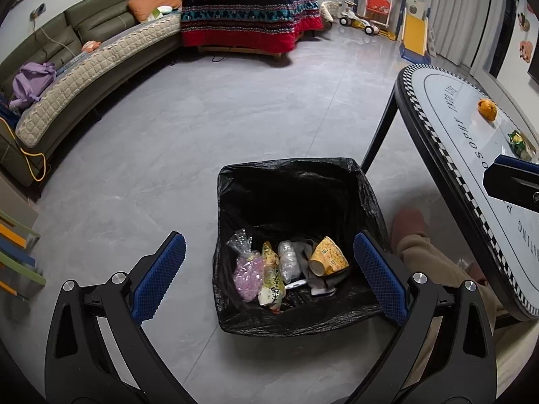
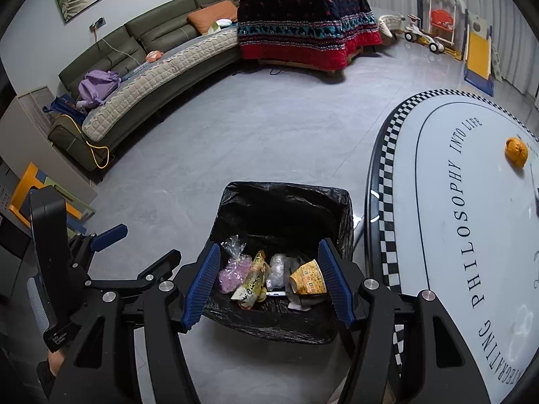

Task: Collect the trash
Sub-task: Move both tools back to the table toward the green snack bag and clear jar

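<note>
A bin lined with a black bag [image 1: 296, 181] stands on the floor beside the table; it also shows in the right wrist view [image 2: 286, 202]. Inside lie a yellow paper cup [image 1: 328, 256], a pink cellophane bag [image 1: 249, 276], a yellow snack wrapper [image 1: 271, 279] and clear plastic. My left gripper [image 1: 269, 276] is open and empty above the bin. My right gripper [image 2: 267, 282] is open and empty above the bin too. An orange peel [image 2: 516, 152] and a green wrapper [image 1: 518, 141] lie on the oval table [image 2: 438, 222].
A green sofa [image 1: 101, 54] curves along the left wall with a purple bag [image 1: 32, 82]. A quilt-covered table [image 1: 249, 17] stands at the back. Children's toys and a slide [image 1: 414, 33] are at the back right. A person's leg and slipper [image 1: 409, 232] are by the bin.
</note>
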